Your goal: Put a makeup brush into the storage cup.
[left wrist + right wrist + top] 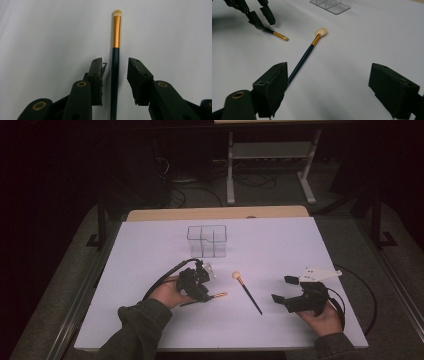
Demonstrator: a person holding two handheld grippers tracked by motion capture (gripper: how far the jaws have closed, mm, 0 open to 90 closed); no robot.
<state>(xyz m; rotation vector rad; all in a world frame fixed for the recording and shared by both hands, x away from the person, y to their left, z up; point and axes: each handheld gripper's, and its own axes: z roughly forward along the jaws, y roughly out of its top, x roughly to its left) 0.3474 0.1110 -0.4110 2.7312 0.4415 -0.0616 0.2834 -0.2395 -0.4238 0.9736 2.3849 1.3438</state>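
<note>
Now small brush (115,62) lies btwn left tongs (115,75), pads apart, not touching.

The left gripper (200,282), held by the left hand (167,292) with its sleeved forearm coming in from the bottom edge, points down at the bench with jaws narrowly parted, while the right gripper (285,290) in the right hand (322,317) rests low with jaws spread wide.

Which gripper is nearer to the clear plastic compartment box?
Left. The left gripper is just in front of the clear plastic compartment box; the right gripper sits farther right.
</note>
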